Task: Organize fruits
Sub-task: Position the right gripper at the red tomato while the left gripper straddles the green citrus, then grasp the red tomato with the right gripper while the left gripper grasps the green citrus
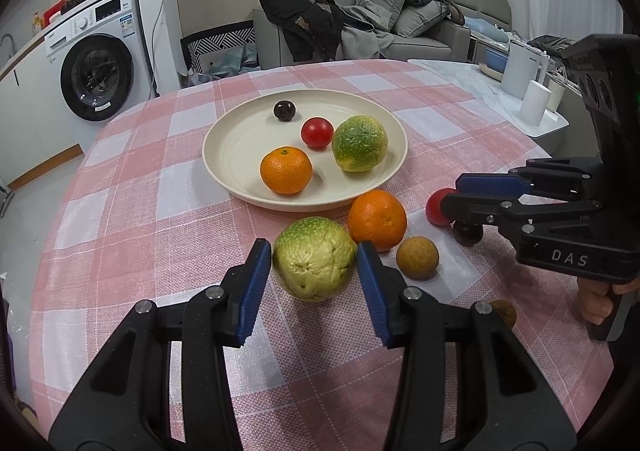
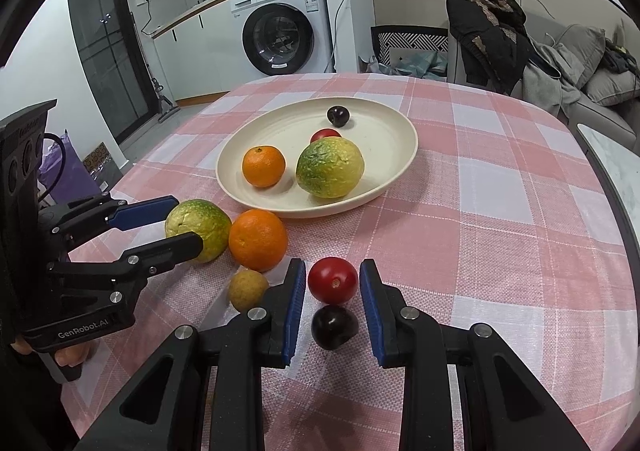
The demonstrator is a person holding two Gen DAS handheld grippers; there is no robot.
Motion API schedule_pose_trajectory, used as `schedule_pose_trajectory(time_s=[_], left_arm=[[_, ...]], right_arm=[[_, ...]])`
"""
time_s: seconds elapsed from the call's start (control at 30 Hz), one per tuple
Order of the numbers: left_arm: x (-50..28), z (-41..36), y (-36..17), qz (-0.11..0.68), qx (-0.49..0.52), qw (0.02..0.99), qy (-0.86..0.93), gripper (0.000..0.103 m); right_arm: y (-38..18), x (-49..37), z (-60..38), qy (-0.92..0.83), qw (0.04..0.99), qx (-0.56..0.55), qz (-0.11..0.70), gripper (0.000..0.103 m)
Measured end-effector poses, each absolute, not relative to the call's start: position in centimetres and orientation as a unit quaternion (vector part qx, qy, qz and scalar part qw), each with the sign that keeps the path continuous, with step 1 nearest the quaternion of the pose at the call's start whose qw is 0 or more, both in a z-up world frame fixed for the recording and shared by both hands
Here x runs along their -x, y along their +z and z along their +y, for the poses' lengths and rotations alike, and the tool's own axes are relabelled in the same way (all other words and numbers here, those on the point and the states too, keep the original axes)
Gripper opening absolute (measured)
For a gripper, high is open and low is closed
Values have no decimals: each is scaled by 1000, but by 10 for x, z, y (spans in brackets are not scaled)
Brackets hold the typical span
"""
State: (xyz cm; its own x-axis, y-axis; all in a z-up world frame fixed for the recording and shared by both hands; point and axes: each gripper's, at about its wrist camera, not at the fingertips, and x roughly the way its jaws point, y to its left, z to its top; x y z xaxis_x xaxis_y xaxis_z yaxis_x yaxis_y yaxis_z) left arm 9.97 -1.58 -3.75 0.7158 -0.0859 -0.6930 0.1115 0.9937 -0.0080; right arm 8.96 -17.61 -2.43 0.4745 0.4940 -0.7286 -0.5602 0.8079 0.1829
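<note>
The left gripper [image 1: 314,265] is spread around the green citrus [image 1: 315,259], contact unclear. The right gripper [image 2: 328,293] is spread around the tomato [image 2: 333,279]; the plate's [image 2: 384,187] tomato [image 2: 325,134] is half hidden.

We count one cream plate [image 1: 224,155] on the checked cloth. On the plate lie four fruits: one orange, one green-yellow citrus, one red tomato and one dark cherry. Off the plate, on its near side, lie six more: one green-yellow citrus, one orange, one red tomato, one dark cherry and two small brown longans. That makes two of each kind.
</note>
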Motion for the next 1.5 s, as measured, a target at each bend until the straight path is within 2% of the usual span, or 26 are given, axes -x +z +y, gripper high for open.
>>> schedule_pose_trajectory(time_s=[0.4,0.9,1.5], left_arm=[[-99,-9,-32,363,-9,931,-41,42],[-98,13,4,328,6,944,-27,42],[-133,23,30,301,-3,953,-2,42]], right_arm=[[-19,-90,-180,307,862,31,401,29],[0,-86,-179,319,865,41,384,29],[23,-120,-164,320,882,17,347,29]])
